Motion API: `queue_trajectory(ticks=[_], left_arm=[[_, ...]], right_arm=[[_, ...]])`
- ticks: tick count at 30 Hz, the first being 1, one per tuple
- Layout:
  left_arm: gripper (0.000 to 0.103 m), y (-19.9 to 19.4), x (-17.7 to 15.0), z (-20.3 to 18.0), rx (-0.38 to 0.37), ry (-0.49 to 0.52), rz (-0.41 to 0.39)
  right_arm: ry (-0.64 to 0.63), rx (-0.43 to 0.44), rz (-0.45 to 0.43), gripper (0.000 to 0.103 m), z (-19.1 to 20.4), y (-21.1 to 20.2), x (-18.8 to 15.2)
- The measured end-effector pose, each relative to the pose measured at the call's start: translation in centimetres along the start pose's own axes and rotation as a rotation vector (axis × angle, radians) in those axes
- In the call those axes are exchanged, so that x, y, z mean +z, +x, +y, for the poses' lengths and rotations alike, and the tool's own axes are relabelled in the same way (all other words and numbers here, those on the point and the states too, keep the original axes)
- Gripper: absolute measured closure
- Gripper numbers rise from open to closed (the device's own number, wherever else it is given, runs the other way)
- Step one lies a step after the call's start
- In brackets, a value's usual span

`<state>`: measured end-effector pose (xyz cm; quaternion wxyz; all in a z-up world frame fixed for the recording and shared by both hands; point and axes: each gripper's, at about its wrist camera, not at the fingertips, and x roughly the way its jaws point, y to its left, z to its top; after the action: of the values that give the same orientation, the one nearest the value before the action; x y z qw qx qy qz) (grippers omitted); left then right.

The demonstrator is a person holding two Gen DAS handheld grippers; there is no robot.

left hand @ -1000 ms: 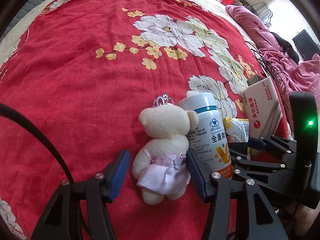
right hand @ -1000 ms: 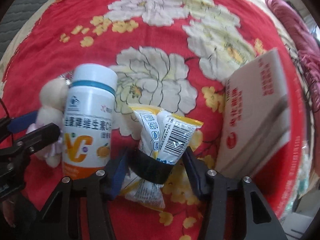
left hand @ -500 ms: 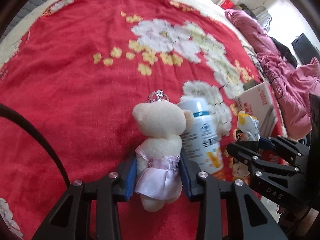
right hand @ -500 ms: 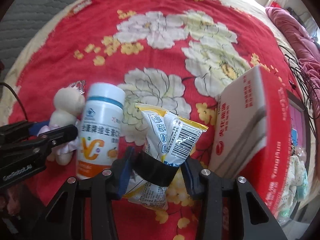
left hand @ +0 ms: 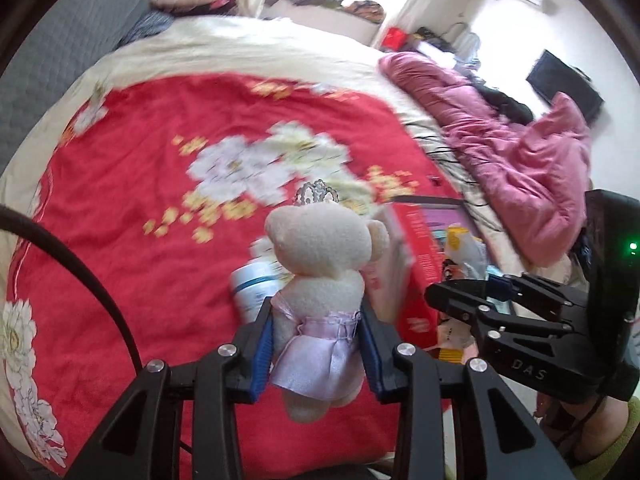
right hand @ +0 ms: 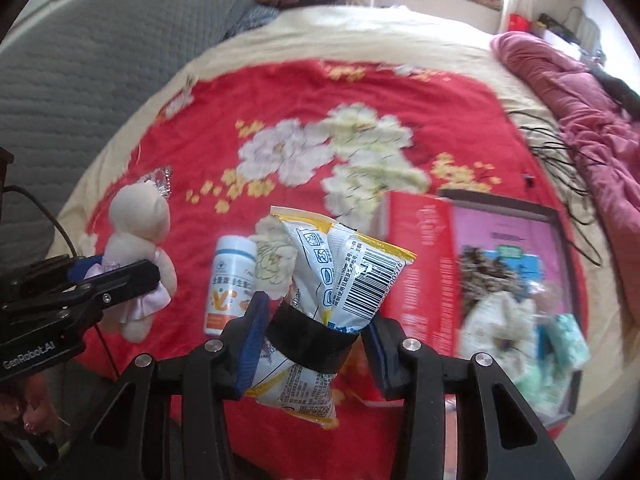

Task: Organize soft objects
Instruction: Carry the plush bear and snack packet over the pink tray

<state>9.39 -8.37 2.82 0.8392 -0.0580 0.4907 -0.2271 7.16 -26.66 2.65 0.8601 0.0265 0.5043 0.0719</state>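
1. We see the teddy bear (left hand: 320, 280) held upright in the left gripper (left hand: 318, 350), its long axis running away from the camera, head at the far end, legs hanging toward us; a small silver crown (left hand: 316, 194) sits atop its head

2. The left gripper's blue pads (left hand: 262, 354) press on the pink skirt at the bear's waist from both sides, jaws partly closed, and the bear hangs clear of the red floral blanket (left hand: 140, 200)

3. We see the snack packet (right hand: 332, 280) clamped in the right gripper (right hand: 310, 346), squeezed at a black band (right hand: 310, 344) round its middle; its long axis stands roughly upright, barcode end up and leaning right, lower end dangling below the jaws, off the blanket

4. The right wrist view alone shows the open red box (right hand: 420, 264) at right with soft items inside, and the whole white bottle (right hand: 228, 280) lying on the blanket between bear and packet; the left view shows only the bottle's cap end behind the bear

5. Each view catches the other gripper at its edge; both point steeply down at the bed, side by side, left one to the left

6. Both views are blurred in parts
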Motion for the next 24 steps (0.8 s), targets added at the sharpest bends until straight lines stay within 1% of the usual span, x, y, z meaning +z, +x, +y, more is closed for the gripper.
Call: queue_trajectory(ticks=[2,6,9,14,16,19,22,24], left_arm=[[0.065,-0.6,0.1,-2.0,-0.012,0.028,-0.012],[0.065,-0.5,-0.6,-6.7,-0.048,0.097,0.001],[0.065,0.3,-1.9,-10.1,-0.083,0.142,0.033],[0.065,2.7,-4.7,-16.0,-0.129,0.220,0.098],[0.065,3.8,-5.7,-17.7,-0.141,0.239,0.121],[0.065,5.7,-6.6,-20.4,-0.138,0.273,0.138],[0.065,7.2,-6.9,-22.1,-0.130,0.298,0.136],[0.065,8.4,-7.0,-22.9,-0.118,0.311,0.150]], right_arm=[[0.026,-0.010,-0.020,0.057,-1.7,-1.6,-0.5],[0.076,-0.060,-0.052,0.057,-5.7,-4.5,-2.0],[0.122,-0.084,-0.062,0.057,-8.9,-6.2,-3.3],[0.191,-0.126,-0.070,0.057,-13.8,-8.5,-6.2],[0.221,-0.137,-0.070,0.057,-15.8,-9.0,-7.4],[0.249,-0.144,-0.067,0.057,-17.9,-9.4,-8.8],[0.258,-0.142,-0.061,0.057,-19.2,-9.5,-9.7],[0.265,-0.139,-0.051,0.057,-20.1,-9.2,-10.1]])
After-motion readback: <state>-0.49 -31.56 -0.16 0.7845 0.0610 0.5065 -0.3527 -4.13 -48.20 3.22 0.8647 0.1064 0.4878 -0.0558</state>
